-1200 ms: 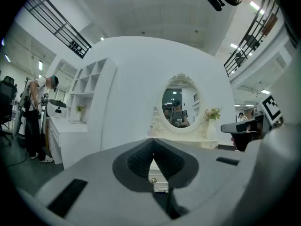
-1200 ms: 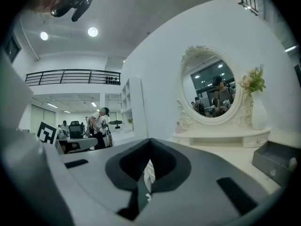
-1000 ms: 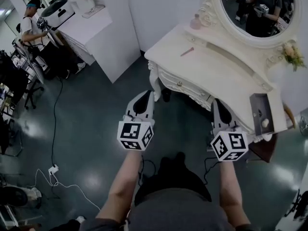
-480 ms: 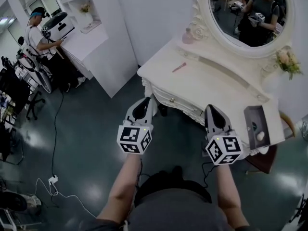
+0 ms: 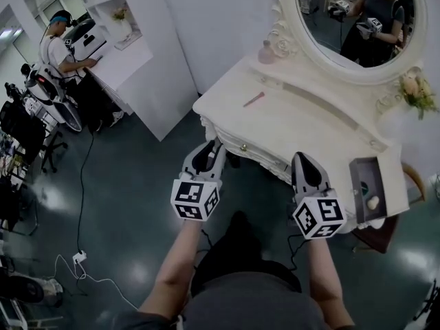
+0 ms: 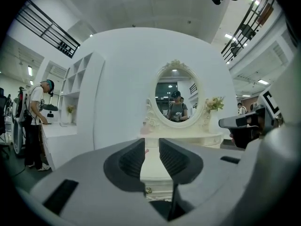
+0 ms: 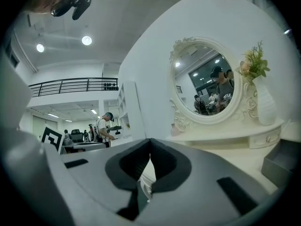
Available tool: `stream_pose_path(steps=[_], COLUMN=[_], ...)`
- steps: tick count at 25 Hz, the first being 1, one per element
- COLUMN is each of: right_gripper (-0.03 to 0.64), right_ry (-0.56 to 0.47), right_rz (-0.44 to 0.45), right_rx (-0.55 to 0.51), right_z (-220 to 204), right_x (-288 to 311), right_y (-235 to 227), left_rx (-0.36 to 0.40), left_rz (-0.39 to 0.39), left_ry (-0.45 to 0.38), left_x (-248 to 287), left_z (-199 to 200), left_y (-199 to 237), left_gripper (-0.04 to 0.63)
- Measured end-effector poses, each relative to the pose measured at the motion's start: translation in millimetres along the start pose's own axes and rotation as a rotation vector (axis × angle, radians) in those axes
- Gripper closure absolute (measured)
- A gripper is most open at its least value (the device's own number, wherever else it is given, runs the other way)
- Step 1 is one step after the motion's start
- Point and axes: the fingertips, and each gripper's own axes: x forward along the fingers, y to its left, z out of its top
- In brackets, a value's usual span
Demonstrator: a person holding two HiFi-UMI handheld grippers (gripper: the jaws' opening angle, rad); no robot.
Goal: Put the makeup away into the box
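Drew nearer the dressing table (image 5: 289, 126), part-opened the empty left gripper (image 5: 212, 145), kept right gripper (image 5: 303, 159) closed, empty; probably needed a level reach to pink stick (image 5: 254, 99) at one o'clock.

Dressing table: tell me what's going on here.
A person stands before the white dressing table with a gripper in each hand. The left gripper has just been opening its jaws, which stand apart with nothing between them. The right gripper is shut and empty. A thin pink stick lies on the tabletop, and a pink bottle stands by the mirror. The grey box sits at the table's right end. Nothing has been picked up yet.
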Motion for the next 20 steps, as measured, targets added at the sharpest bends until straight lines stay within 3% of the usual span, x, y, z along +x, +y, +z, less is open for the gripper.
stream_pose_path(steps=[20], right_gripper=[0.612], right_ry=[0.030], right_rz=[-0.109], right_rx=[0.012], right_z=[3.6], right_x=[119.9], right_y=[-56.2], left_rx=[0.019], left_rz=[-0.102], left_ry=[0.065], left_x=[163.5], left_z=[-16.3], left_y=[54.6], left_gripper=[0.436])
